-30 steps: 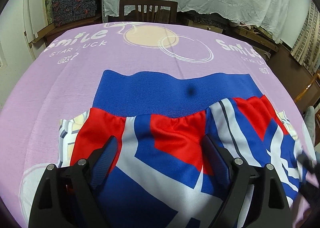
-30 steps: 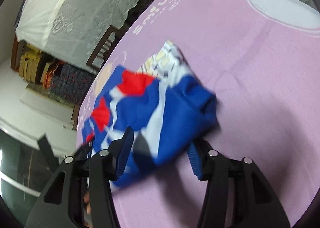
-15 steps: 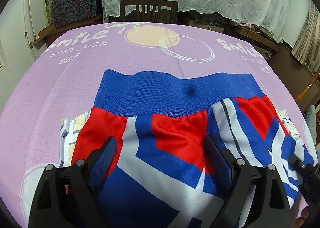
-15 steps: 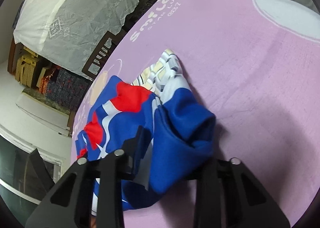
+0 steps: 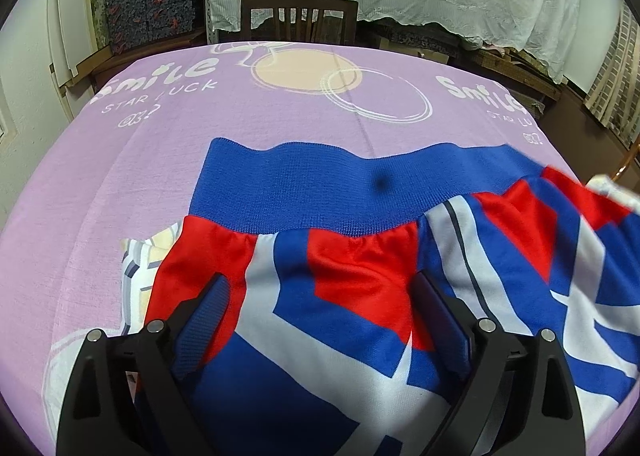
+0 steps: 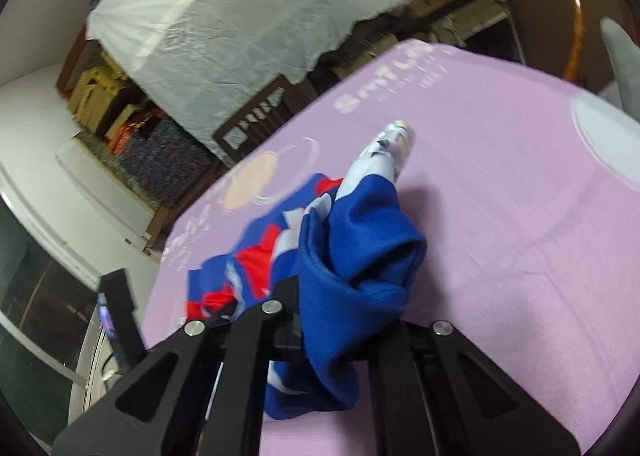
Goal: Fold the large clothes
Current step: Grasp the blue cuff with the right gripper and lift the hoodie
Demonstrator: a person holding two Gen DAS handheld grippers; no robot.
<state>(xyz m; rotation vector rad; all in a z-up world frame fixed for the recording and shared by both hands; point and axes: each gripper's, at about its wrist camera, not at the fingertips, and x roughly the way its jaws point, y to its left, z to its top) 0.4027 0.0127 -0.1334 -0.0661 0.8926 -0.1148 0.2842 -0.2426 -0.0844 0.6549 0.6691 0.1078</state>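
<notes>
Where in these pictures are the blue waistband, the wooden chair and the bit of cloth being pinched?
blue waistband (image 5: 320, 192), left wrist view, middle of the ribbed band.
wooden chair (image 5: 298, 18), left wrist view, slatted backrest.
pinched cloth (image 6: 352, 276), right wrist view, bunched blue fold above the tool.

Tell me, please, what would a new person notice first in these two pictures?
First, the red, white and blue garment spread on the purple tablecloth, its blue ribbed band toward the wooden chair. Next, the right gripper, whose jaws have just closed on a bunched blue corner, while the left gripper stands open over the cloth.
</notes>
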